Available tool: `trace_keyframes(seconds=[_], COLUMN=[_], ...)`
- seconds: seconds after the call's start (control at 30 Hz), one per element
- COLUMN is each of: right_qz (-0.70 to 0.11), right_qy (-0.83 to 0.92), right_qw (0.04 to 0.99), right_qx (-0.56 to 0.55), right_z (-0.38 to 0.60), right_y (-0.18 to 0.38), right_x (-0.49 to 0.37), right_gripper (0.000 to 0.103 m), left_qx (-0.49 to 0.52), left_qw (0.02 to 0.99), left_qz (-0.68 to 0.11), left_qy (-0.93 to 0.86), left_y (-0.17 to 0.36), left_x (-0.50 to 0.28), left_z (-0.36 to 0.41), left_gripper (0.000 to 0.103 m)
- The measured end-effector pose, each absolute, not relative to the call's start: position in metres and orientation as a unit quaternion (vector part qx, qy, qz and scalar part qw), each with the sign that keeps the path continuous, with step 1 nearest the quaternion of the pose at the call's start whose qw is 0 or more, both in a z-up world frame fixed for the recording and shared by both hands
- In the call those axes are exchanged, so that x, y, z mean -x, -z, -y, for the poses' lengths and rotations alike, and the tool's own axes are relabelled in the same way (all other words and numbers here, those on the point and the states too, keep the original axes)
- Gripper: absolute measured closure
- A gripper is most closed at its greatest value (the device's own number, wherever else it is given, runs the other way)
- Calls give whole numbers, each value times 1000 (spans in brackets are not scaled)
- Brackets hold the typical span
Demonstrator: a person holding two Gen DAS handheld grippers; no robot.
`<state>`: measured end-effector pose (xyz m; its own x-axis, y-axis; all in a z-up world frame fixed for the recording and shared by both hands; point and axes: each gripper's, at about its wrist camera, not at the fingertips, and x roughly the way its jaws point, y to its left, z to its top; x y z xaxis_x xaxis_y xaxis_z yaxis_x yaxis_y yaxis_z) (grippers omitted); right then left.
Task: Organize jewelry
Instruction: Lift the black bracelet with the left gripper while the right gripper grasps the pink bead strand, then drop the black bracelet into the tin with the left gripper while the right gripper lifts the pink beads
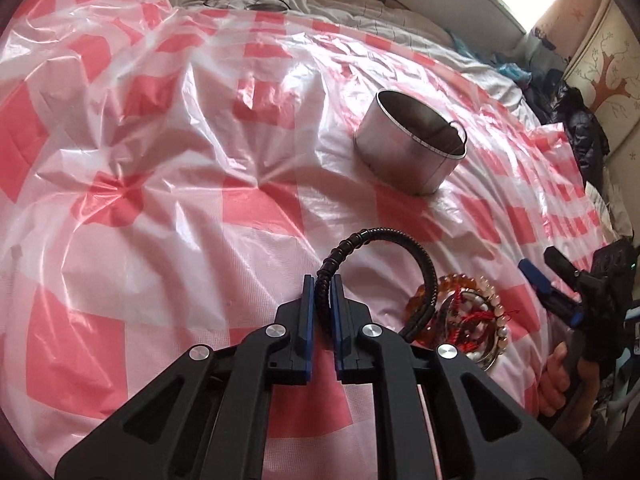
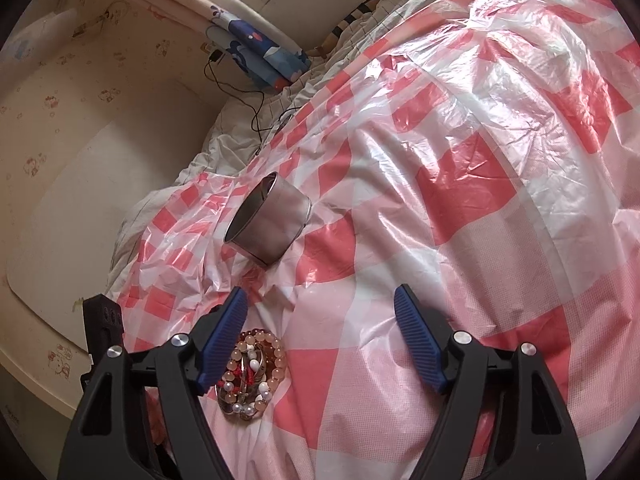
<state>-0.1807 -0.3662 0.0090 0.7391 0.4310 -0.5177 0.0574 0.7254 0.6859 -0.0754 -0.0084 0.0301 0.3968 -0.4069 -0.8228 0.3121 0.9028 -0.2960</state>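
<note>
Nearest, the left gripper (image 1: 323, 280) has its jaws pinched on the black braided bracelet (image 1: 384, 236), which arcs up off the checked plastic sheet (image 1: 160, 240). Just beside it the heap of bead bracelets (image 2: 250, 376) lies unsorted, at least 2 strands tangled with red cord. The right gripper (image 2: 320, 312) hangs over the sheet with jaws wide and empty, the heap by its left finger. Farther off the steel tin (image 1: 412, 144) stands; something thin shows at its rim, so sorting looks barely begun
</note>
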Motion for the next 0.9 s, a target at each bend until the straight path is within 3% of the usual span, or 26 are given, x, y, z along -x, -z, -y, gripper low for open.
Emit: trace_keyframes(seconds=[0.3, 0.47, 0.73, 0.83, 0.9], right_qz=[-441, -486, -497, -507, -511], right_qy=[-220, -209, -217, -209, -202], right_qw=[809, 783, 780, 772, 769], right_qx=[-320, -329, -312, -323, -327], right_z=[309, 291, 279, 280, 282], right_y=[-26, -18, -20, -14, -10], right_x=[143, 122, 125, 122, 119], right_gripper=[30, 51, 57, 70, 84], left_qx=[51, 57, 59, 56, 56], left_qw=[826, 823, 820, 820, 819], left_qz=[-519, -522, -526, -526, -528], left_qy=[214, 214, 217, 219, 219], left_y=[-21, -20, -19, -19, -17], left_x=[74, 74, 73, 74, 74], left_z=[11, 10, 10, 13, 13], left_gripper=[96, 95, 91, 88, 88])
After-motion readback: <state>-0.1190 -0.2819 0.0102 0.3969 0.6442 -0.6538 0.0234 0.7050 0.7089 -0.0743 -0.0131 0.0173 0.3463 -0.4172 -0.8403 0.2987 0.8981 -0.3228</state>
